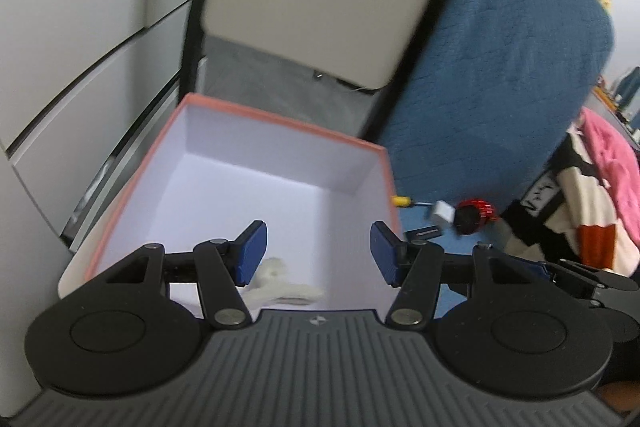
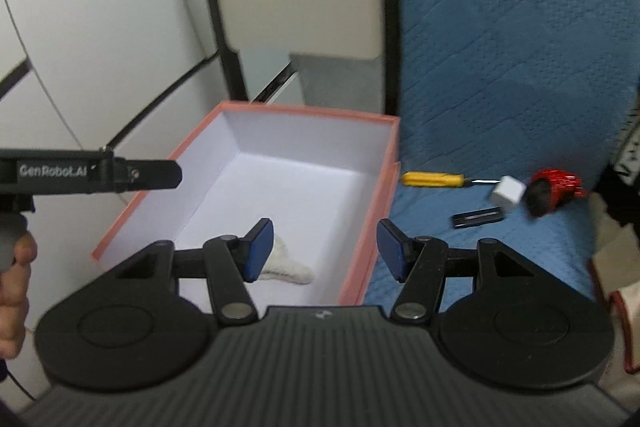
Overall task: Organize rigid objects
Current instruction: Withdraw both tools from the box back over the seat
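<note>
Left gripper [image 1: 318,253]: jaws spread wide, nothing between them – hovers over the near end of the box.
Right gripper [image 2: 325,251]: jaws also wide apart, empty; the box's right wall runs between them.
Box: open salmon-pink cardboard box w/ white inside [image 2: 390,163], ahead of and below both sets of jaws.
Done so far: one item in – a whitish, rough-looking lump [image 2: 286,267] on the box floor, just behind the right gripper's left finger. What it is, can't tell; blurred.
Left to do: four items on the blue quilted bedcover [image 2: 500,47], all right of the box and ahead-right of the right jaws:
- yellow-handled screwdriver [image 2: 434,179], nearest the box wall
- small white cube, prob. a charger plug [image 2: 508,191]
- flat black stick-shaped piece [image 2: 476,217], just below the cube
- red-and-black ribbed round object [image 2: 554,189], farthest right
Progress: early, by my reading – roughly one in, four out.
Next, likely: right gripper goes for the screwdriver, being closest.
</note>
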The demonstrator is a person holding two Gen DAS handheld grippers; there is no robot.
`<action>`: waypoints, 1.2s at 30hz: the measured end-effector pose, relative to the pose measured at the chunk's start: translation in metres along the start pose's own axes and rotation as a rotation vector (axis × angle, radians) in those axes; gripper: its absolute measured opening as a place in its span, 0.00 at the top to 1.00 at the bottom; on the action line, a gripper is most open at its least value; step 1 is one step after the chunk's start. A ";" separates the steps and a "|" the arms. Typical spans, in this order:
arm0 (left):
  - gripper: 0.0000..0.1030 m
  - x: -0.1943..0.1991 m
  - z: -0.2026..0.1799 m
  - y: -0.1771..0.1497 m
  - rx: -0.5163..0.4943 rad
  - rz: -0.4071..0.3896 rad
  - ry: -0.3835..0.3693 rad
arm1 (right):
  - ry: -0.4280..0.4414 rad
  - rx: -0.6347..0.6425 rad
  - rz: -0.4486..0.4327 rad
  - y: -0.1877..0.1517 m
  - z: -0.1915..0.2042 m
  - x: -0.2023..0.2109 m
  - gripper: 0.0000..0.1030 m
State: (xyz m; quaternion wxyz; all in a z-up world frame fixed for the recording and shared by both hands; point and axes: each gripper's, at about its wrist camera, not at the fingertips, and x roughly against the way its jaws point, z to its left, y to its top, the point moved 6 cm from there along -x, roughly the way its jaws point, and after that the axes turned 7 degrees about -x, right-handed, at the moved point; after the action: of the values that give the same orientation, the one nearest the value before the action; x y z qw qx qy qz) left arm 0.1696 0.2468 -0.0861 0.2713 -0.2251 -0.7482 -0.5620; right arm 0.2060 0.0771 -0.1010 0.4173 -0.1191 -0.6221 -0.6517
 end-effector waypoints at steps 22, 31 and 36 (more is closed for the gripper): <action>0.39 0.006 -0.142 -0.056 -0.100 -0.040 -0.082 | -0.089 -0.119 -0.154 -0.050 -0.110 0.082 0.42; 0.39 -0.012 -0.189 -0.084 -0.146 -0.039 -0.102 | -0.166 -0.143 -0.176 -0.080 -0.159 0.091 0.42; 0.39 -0.028 -0.206 -0.101 -0.160 -0.038 -0.126 | -0.203 -0.192 -0.179 -0.100 -0.188 0.088 0.42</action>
State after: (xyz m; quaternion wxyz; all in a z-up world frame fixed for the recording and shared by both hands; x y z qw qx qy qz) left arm 0.1579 0.0203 -0.1316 0.1942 -0.2667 -0.7207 -0.6097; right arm 0.1503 -0.1413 -0.1503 0.2795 -0.1677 -0.6039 -0.7273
